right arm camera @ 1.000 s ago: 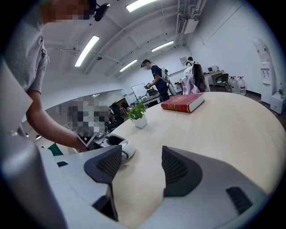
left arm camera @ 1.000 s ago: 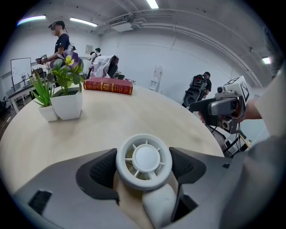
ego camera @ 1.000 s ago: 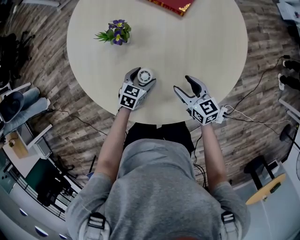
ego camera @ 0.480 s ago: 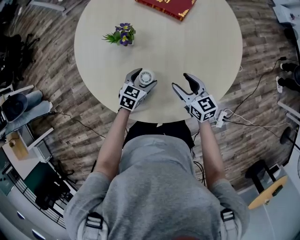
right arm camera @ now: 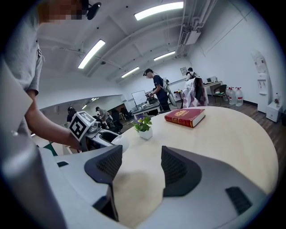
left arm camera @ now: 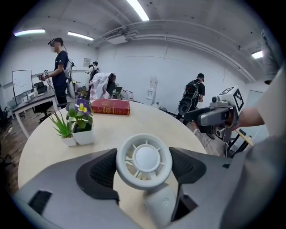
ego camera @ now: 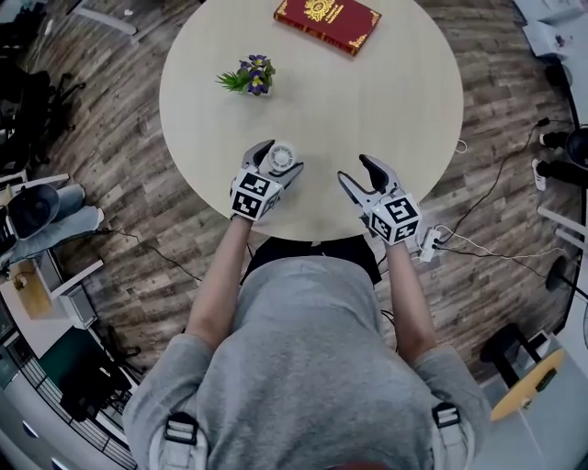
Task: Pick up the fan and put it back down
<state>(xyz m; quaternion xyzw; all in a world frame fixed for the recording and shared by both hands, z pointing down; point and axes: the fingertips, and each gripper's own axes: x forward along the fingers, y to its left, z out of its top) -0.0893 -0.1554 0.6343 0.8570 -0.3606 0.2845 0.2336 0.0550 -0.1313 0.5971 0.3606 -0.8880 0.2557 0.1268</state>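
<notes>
One fan [ego camera: 282, 153] held, near table edge [ego camera: 317, 235]

Left hand-held gripper [ego camera: 280, 157] raised fan [ego camera: 283, 151] higher above table [ego camera: 367, 110].

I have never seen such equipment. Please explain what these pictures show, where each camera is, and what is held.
No robot here: a person holds a two-jaw gripper in each hand. One picture looks down from a camera on the person's head; the other two come from cameras riding on the grippers. On the table stand a red book and a potted plant. The left gripper is closed on a white fan. The right gripper is open and empty.
</notes>
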